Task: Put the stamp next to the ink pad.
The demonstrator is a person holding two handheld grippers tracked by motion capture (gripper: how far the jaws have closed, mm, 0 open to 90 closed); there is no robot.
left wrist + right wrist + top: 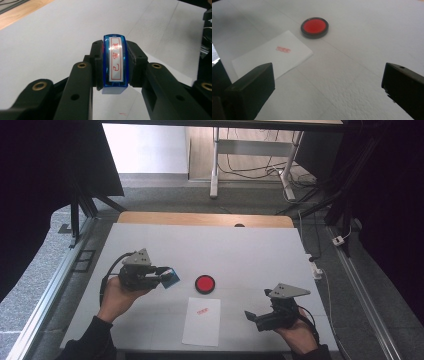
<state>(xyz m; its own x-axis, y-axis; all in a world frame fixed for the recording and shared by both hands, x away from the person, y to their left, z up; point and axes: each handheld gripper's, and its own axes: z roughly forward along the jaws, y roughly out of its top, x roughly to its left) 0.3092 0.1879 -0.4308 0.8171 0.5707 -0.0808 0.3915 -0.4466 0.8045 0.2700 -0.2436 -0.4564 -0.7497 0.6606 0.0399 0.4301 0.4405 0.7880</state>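
While the left gripper (162, 276) hangs over the left half of the white surface (250, 250), its jaws are clamped on a blue stamp (115, 62), one jaw pressing each long side. Seen from the left gripper view, the stamp's face is turned toward the camera: a white label framed in red, with red characters running down it (3 of them, as far as the glare lets me count). From the high view the stamp (170, 277) sticks out past the jaw tips toward the middle of the surface, held clear of it and tilted.

A round red ink pad (205, 283) in a dark rim sits near the centre, just to the right of the stamp and apart from it. Just beside the pad, on the person's side, lies a white sheet (202, 321) bearing 1 small red imprint (202, 310) near its far end. From the right gripper view the imprint (283, 49) reads as a small red rectangle.

Well to the right of the sheet, the right gripper (251, 316) is low over the surface, its jaws spread wide with nothing between them, pointing toward the sheet and pad (314, 27).
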